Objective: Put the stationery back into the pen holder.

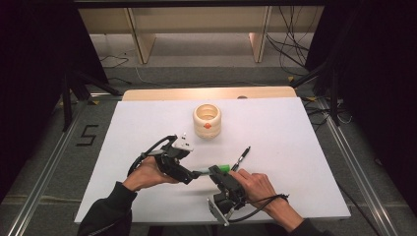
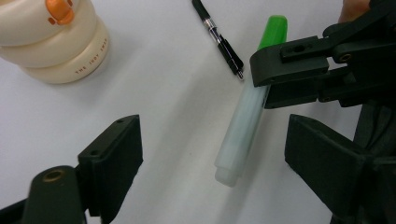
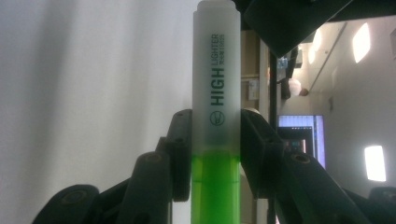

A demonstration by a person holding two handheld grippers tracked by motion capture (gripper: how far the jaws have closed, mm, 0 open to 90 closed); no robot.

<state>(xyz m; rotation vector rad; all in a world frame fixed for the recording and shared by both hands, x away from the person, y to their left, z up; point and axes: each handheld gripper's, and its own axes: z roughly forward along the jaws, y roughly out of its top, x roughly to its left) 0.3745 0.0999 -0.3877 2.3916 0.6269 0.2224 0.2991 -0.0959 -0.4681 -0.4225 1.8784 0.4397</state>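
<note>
A green highlighter (image 3: 217, 84) with a frosted white cap is clamped between the pads of my right gripper (image 3: 216, 149), at the join of cap and green body. In the high view the highlighter (image 1: 222, 167) is held near the front middle of the table, cap toward my left gripper (image 1: 195, 174). The left gripper (image 2: 215, 137) is open; the capped end of the highlighter (image 2: 245, 126) lies between its jaws, touching neither. My right gripper (image 2: 275, 79) grips the highlighter farther up its length.
A black pen (image 1: 242, 158) lies on the white table cover (image 1: 295, 147) just beyond the right hand. A cream ringed pot (image 1: 207, 120) with an orange spot stands at the table's middle back; the left gripper view has the pot (image 2: 56, 42) and the pen (image 2: 219, 39).
</note>
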